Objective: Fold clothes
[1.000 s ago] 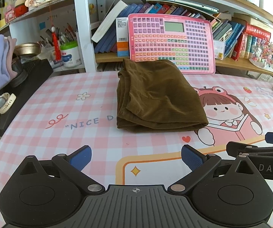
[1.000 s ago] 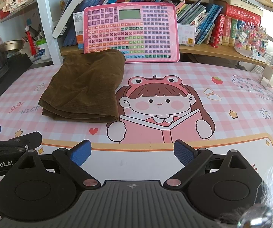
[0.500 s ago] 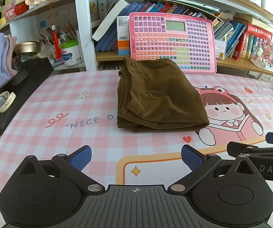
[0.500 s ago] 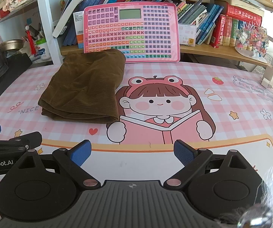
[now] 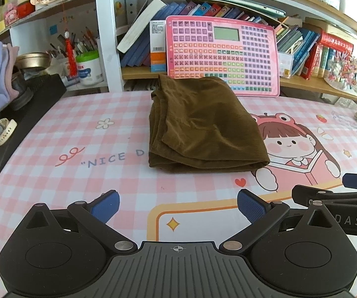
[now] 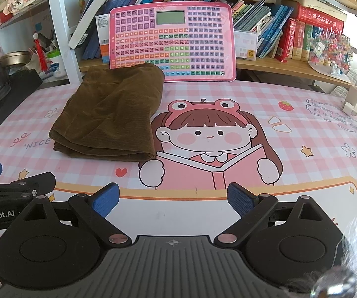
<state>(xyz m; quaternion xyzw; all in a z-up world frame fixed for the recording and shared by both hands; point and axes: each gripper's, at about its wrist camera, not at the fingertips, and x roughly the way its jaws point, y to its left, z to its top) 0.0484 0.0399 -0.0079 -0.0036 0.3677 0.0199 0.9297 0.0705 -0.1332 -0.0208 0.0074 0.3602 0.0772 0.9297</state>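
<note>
Nearest the cameras, the left hand-held gripper (image 5: 177, 204) stands with its blue pads wide apart and nothing between them. The right hand-held gripper (image 6: 172, 200) is likewise spread wide and empty. Both hover low over the near edge of the worktop (image 5: 54, 186), side by side, each just visible at the margin of the other's view. Neither touches cloth; the posture reads as a stand-off position, clear of the work.

Beyond them, well apart from both tools, the brown corduroy garment (image 5: 203, 126) lies on the pink checked mat (image 6: 228, 94) that covers the worktop. It is folded into a compact, roughly rectangular bundle of several layers, with a rounded fold facing the grippers and stacked edges along its left side. It partly covers the "NICE D" lettering and lies just beside the printed cartoon girl (image 6: 208, 134). Judged from this lie, the folding appears complete or close to it; the left-hand edges are slightly uneven.

Behind the garment, a pink keypad learning board (image 5: 221, 54) leans against the bookshelf (image 6: 290, 67); the garment's far end overlaps its lower edge in view.
</note>
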